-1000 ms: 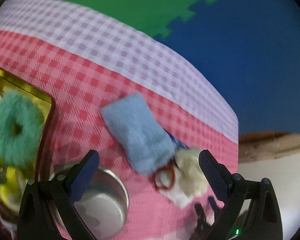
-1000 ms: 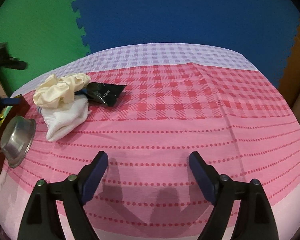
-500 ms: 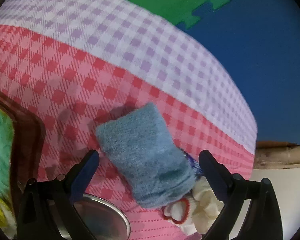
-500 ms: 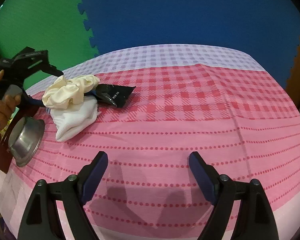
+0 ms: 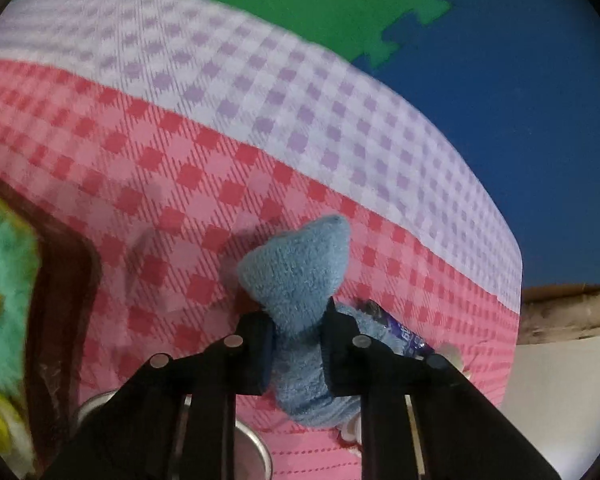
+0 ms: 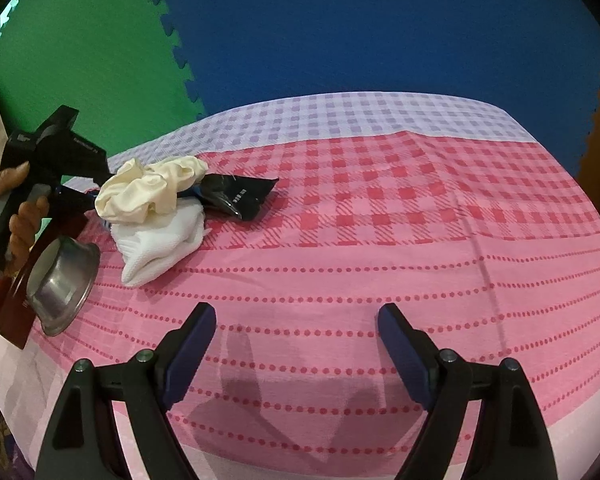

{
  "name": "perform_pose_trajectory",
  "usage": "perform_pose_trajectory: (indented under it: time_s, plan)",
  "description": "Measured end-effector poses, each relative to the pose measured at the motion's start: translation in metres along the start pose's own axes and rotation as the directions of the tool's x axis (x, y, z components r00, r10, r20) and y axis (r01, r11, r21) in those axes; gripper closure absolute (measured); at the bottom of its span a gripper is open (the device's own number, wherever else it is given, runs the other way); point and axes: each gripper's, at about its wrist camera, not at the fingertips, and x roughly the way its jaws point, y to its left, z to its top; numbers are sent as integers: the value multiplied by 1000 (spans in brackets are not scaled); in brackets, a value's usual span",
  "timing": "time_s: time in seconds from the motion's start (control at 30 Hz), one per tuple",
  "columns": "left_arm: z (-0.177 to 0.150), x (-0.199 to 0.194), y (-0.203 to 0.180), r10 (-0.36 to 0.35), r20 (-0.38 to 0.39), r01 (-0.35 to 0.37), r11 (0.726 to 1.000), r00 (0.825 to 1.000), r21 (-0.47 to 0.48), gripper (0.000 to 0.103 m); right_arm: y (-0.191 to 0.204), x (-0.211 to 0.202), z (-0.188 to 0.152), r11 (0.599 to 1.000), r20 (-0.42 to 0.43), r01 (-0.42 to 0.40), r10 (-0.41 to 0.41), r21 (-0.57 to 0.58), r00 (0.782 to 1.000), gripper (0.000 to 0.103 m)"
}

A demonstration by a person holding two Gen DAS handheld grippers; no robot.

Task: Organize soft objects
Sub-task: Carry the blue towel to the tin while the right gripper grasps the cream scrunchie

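Observation:
My left gripper (image 5: 296, 328) is shut on a fuzzy blue sock (image 5: 300, 268), pinching its middle so that the far end bunches up above the pink checked tablecloth. In the right wrist view the left gripper body (image 6: 56, 148) shows at far left behind a cream scrunchie (image 6: 148, 188) and a white sock (image 6: 160, 240); the blue sock is hidden there. My right gripper (image 6: 296, 344) is open and empty, low over the front of the table.
A steel bowl (image 6: 60, 280) leans on a dark brown box (image 6: 12, 304) at the left; the box holds a teal fluffy scrunchie (image 5: 0, 296). A black packet (image 6: 240, 196) lies beside the cream scrunchie. Green and blue foam mats lie beyond the table edge.
My left gripper moved forward onto the blue sock and shut on it, bunching it. The right gripper stayed open and hardly moved.

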Motion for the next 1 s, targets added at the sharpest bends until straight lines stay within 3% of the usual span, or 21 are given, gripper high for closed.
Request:
perform_pose_trajectory:
  time_s: [0.07,0.2,0.47,0.63,0.77,0.9,1.0]
  plan:
    - [-9,-20,-3,-73,39,73,997,997,12,87,-1,-1,0,1000,2,-2,2,10,1000,17]
    - [-42,-73,-18,-140,139,127,987,980,102,86,-2,0,0,1000,-3,2,-2,15,1000,17]
    - [-106,-136,4,-239,175,224,970,955,99,86,-2,0,0,1000,-5,6,-6,14,1000,17]
    - [-142,-164,39,-225,172,218,974,959,58,85,-2,-2,1,1000,7,-6,6,11,1000,17]
    - [-170,-177,61,-194,184,186,981,964,59,85,0,-16,4,996,38,-84,84,10,996,17]
    - [-194,-182,80,-175,163,168,984,971,55,85,30,-36,26,982,62,-188,188,-16,980,17]
    - [-202,-181,93,-177,150,174,984,973,36,85,64,-37,48,973,52,-213,218,-86,975,17]
